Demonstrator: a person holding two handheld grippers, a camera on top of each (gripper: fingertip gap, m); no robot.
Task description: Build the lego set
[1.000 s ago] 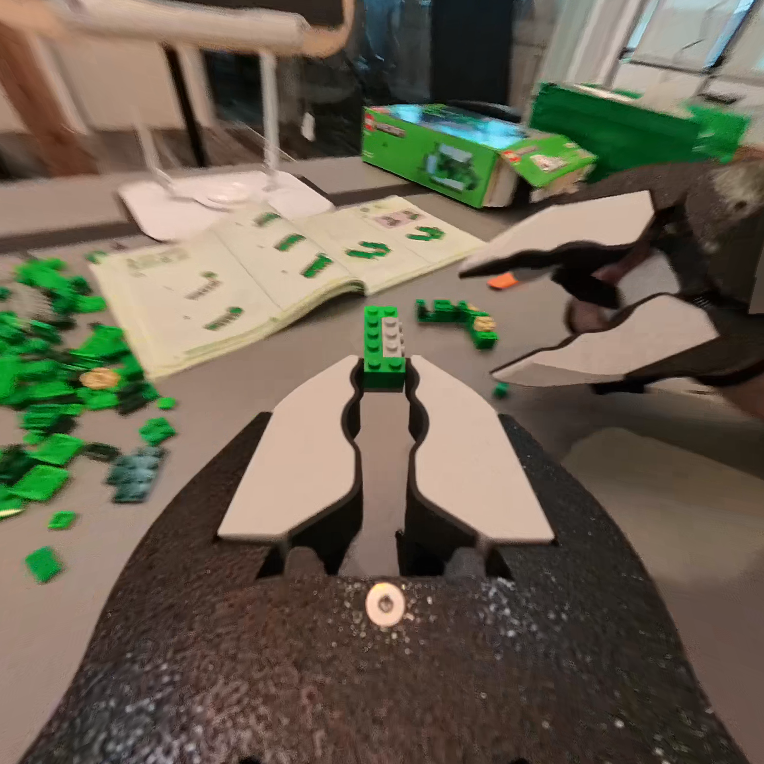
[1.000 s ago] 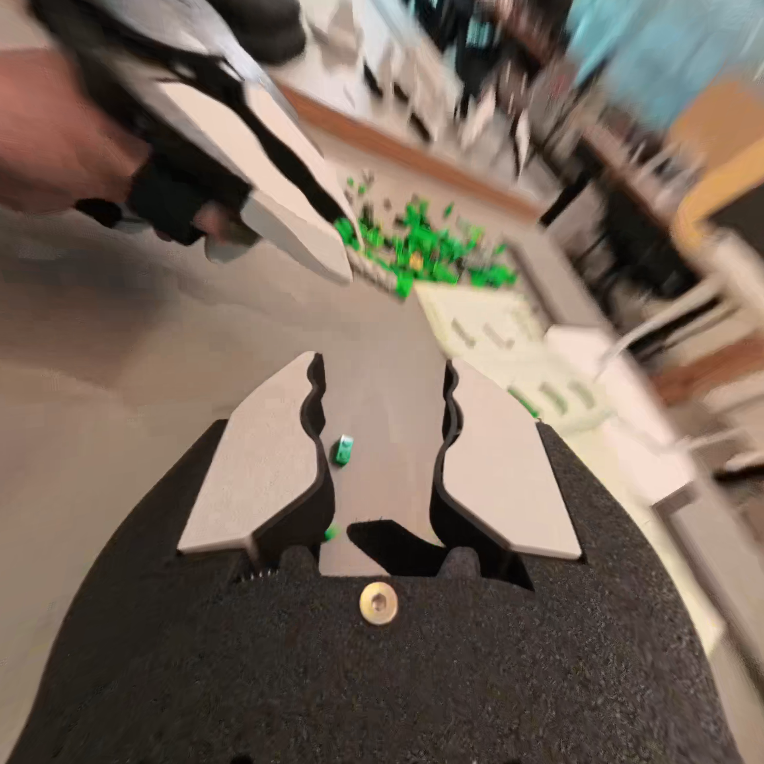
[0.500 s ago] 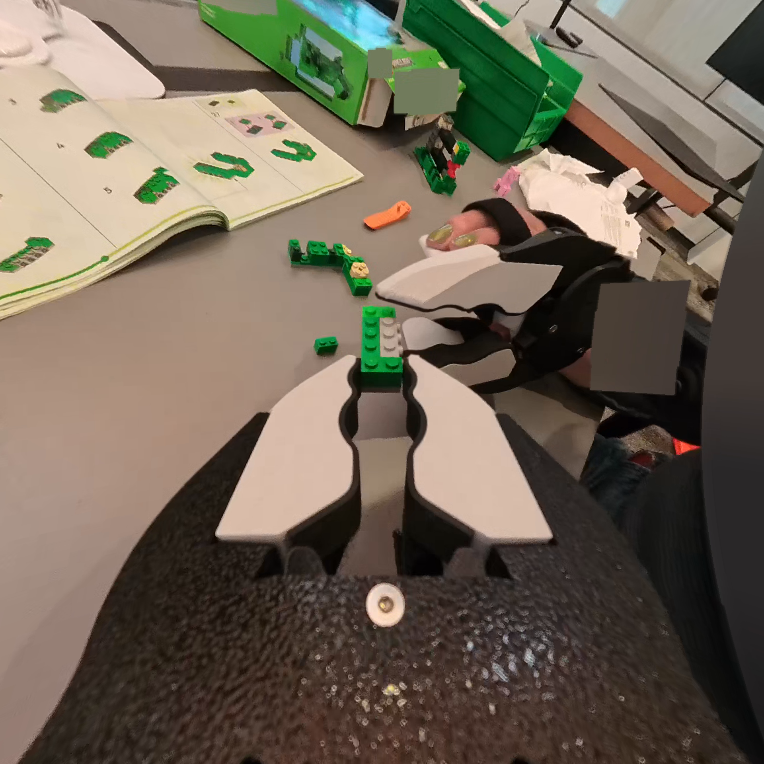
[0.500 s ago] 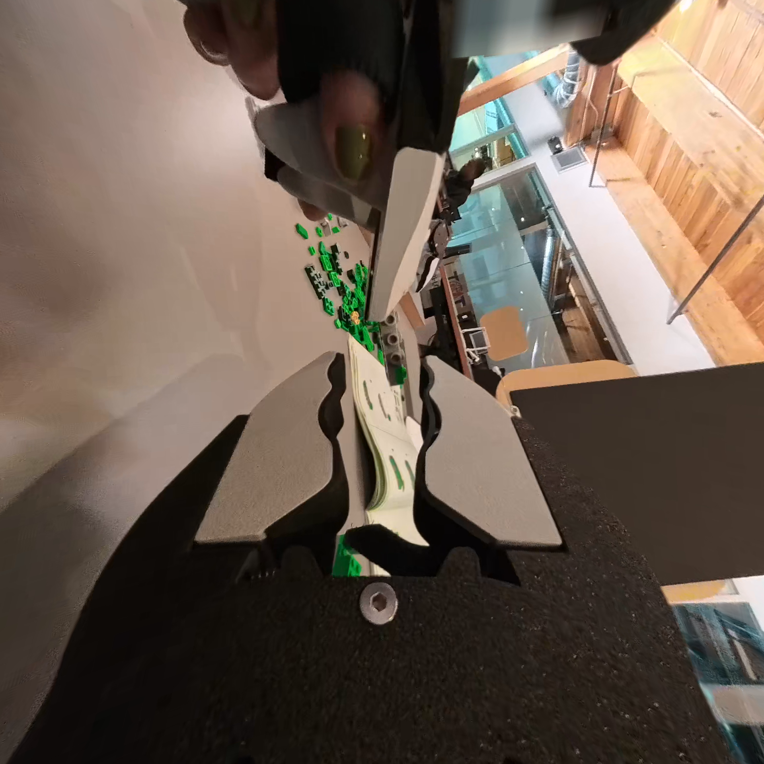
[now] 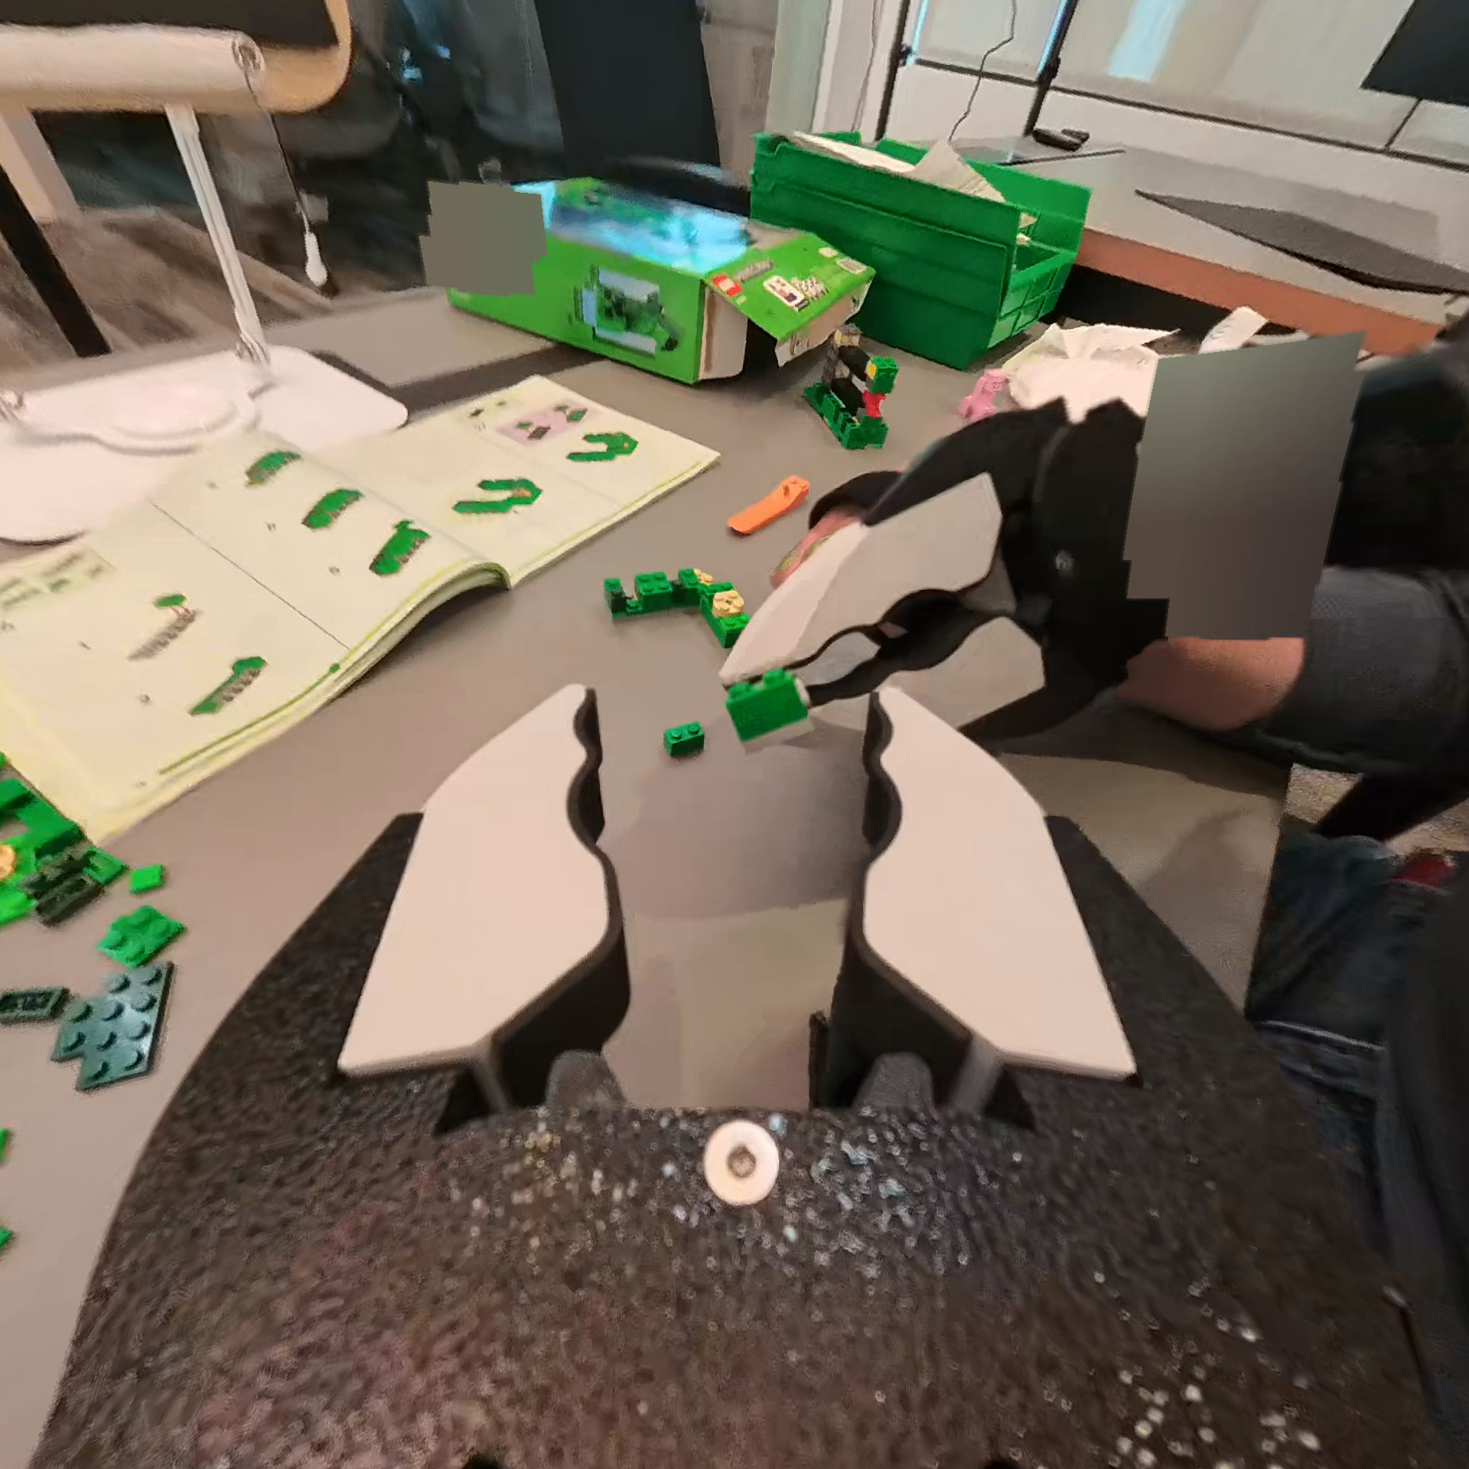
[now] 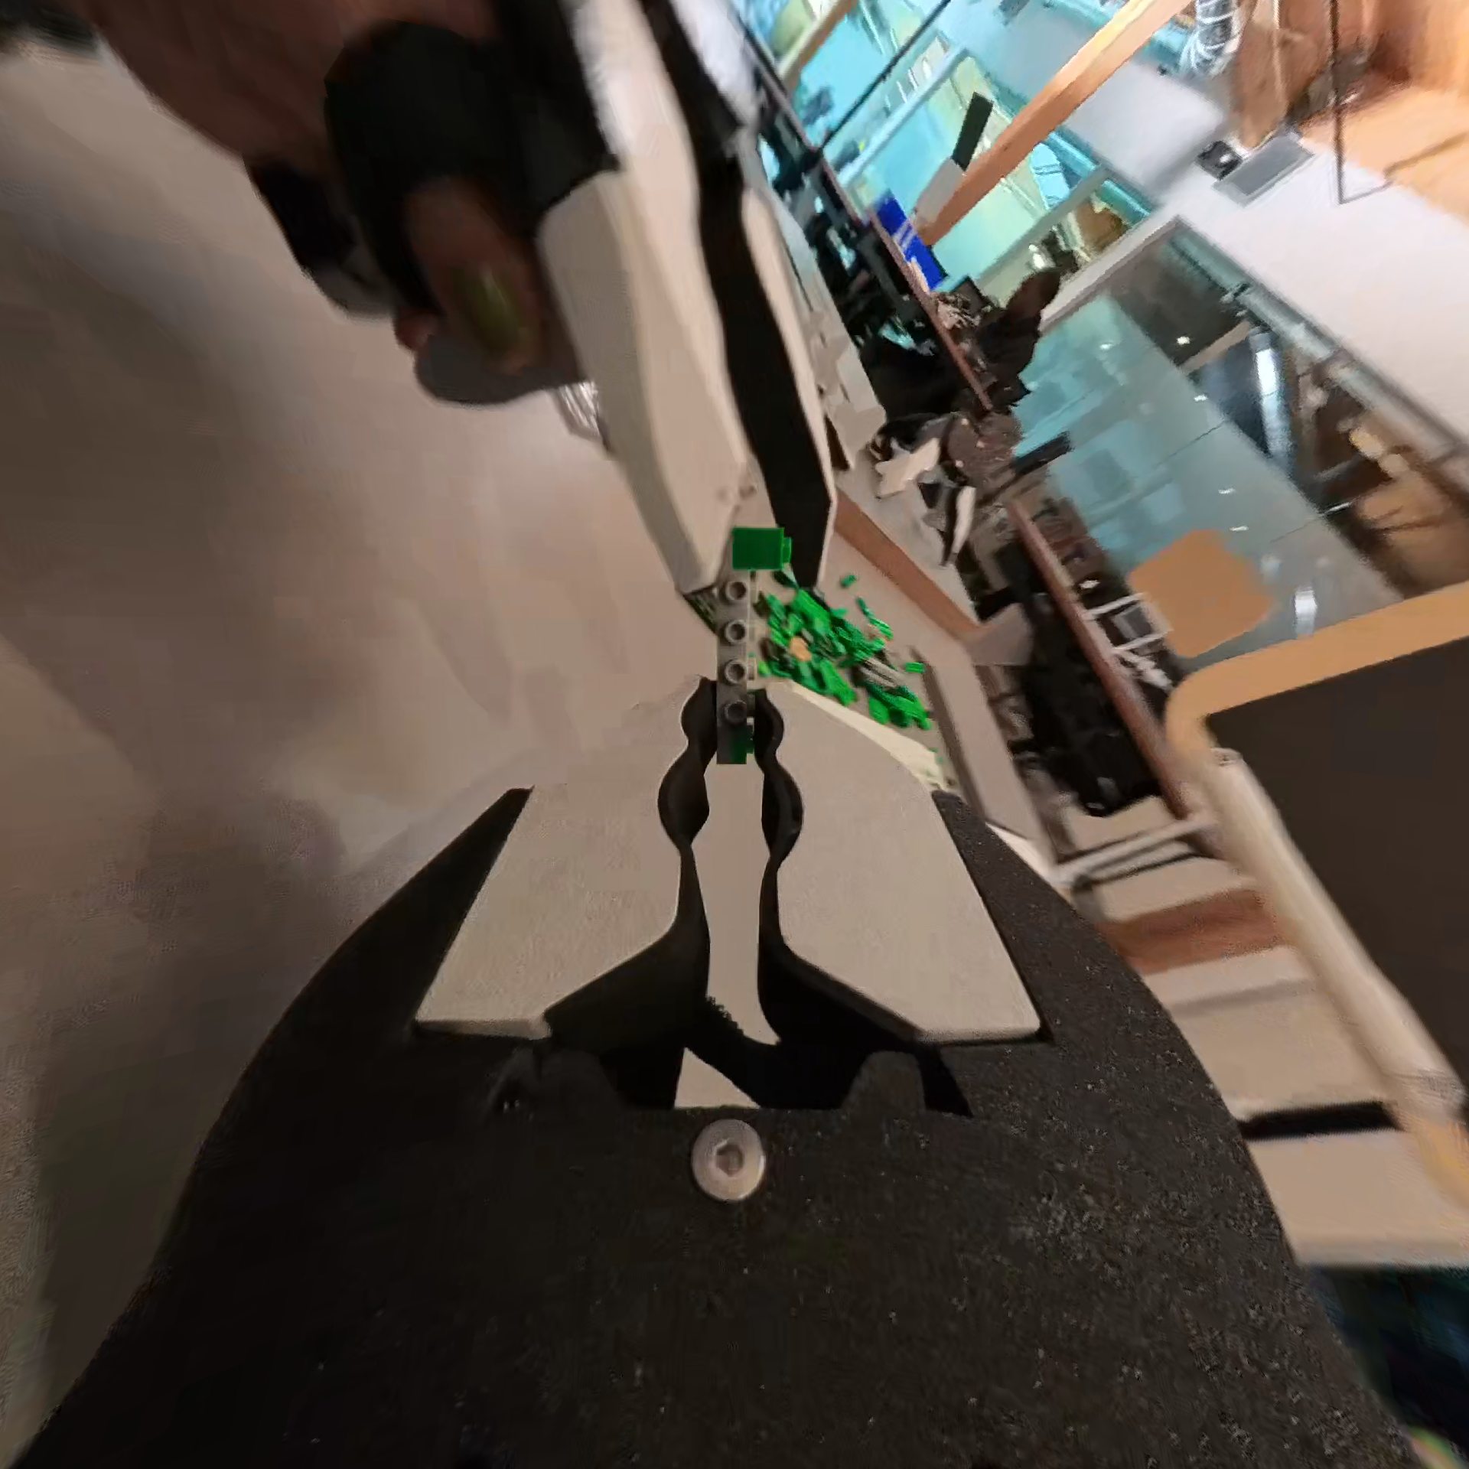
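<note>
the left gripper [image 5: 731, 739] has its jaws spread wide with nothing between them. just beyond their tips, the right gripper [image 5: 767, 687] pinches a small green and grey stack of lego bricks [image 5: 767, 707], held above the grey table [image 5: 509, 715]; a tiny loose green brick [image 5: 684, 739] lies beside it.

Booklet [image 5: 318, 572] left of box [image 5: 660, 294] (tabletop)

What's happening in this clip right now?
A person is building a lego set with two hand-held grippers. The right hand-held gripper is shut on a small green and grey brick assembly, held above the grey table. The left hand-held gripper is open and empty. An open instruction booklet and loose green pieces lie nearby.
</note>
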